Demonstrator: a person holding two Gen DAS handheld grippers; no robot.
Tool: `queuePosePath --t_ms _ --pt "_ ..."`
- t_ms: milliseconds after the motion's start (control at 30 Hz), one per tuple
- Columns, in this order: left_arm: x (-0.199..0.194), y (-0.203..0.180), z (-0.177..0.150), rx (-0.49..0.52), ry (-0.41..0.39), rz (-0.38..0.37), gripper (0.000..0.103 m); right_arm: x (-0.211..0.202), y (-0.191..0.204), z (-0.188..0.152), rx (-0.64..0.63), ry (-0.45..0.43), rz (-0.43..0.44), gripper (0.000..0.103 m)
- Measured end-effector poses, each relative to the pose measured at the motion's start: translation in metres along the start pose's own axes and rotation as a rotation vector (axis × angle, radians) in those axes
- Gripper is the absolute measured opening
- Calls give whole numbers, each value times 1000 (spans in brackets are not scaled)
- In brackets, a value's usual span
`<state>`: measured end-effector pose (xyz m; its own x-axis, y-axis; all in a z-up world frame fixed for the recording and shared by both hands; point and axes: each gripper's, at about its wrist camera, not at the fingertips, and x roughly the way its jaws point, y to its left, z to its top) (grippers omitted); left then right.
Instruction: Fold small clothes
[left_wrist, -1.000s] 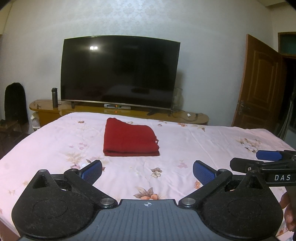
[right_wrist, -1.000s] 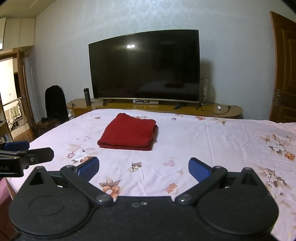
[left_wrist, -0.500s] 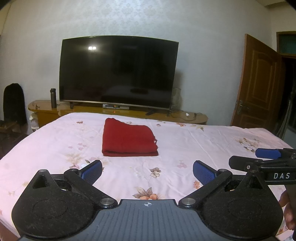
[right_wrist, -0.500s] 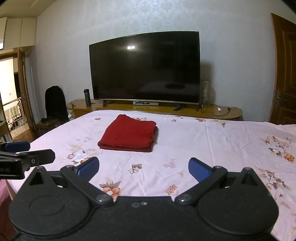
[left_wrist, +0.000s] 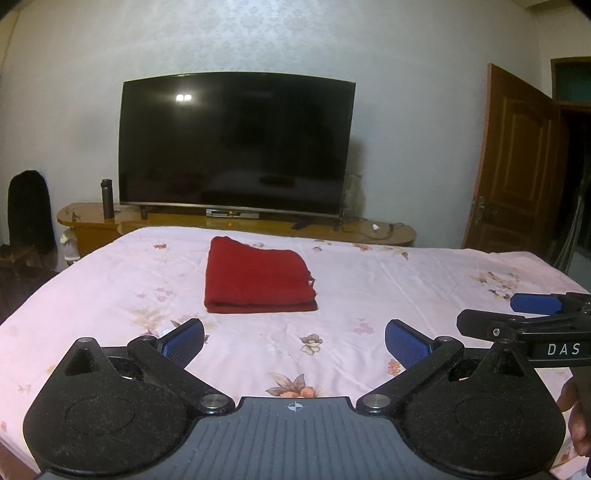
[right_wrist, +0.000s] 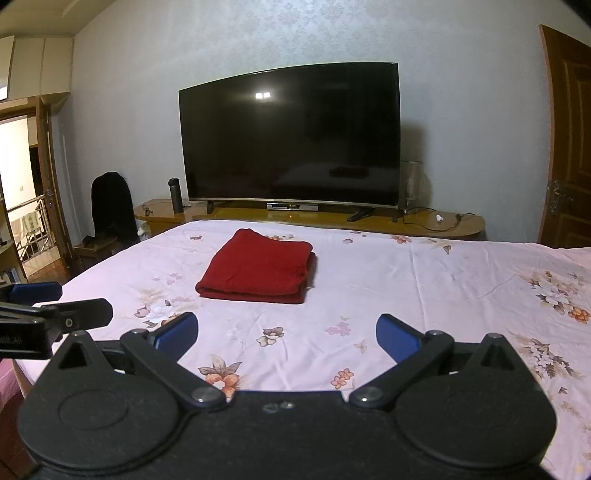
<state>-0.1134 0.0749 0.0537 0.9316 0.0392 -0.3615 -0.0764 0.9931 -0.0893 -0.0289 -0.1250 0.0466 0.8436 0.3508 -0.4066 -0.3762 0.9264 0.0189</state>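
The folded red garment (left_wrist: 258, 278) lies on the bed (left_wrist: 406, 280), well ahead of both grippers and a little nearer the left gripper (left_wrist: 293, 341). Its long edges run toward the television (left_wrist: 236, 142). The jaws of the left gripper and the right gripper (right_wrist: 286, 334) are spread and hold nothing.

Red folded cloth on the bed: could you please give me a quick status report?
Left tongs and right tongs open, empty. Red folded cloth flat on pink floral bedsheet, untouched. Nothing in the way.

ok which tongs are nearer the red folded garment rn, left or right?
Left, slightly. The left tongs sit open almost straight in front of the red folded garment, short of its near edge. The right tongs are open too, off to its right and equally clear of it.
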Motion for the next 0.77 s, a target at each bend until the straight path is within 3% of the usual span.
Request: queuePosePath --t_ms 767 --pt "-5 -2 -3 11 -25 5 103 2 -1 0 0 -1 -1 102"
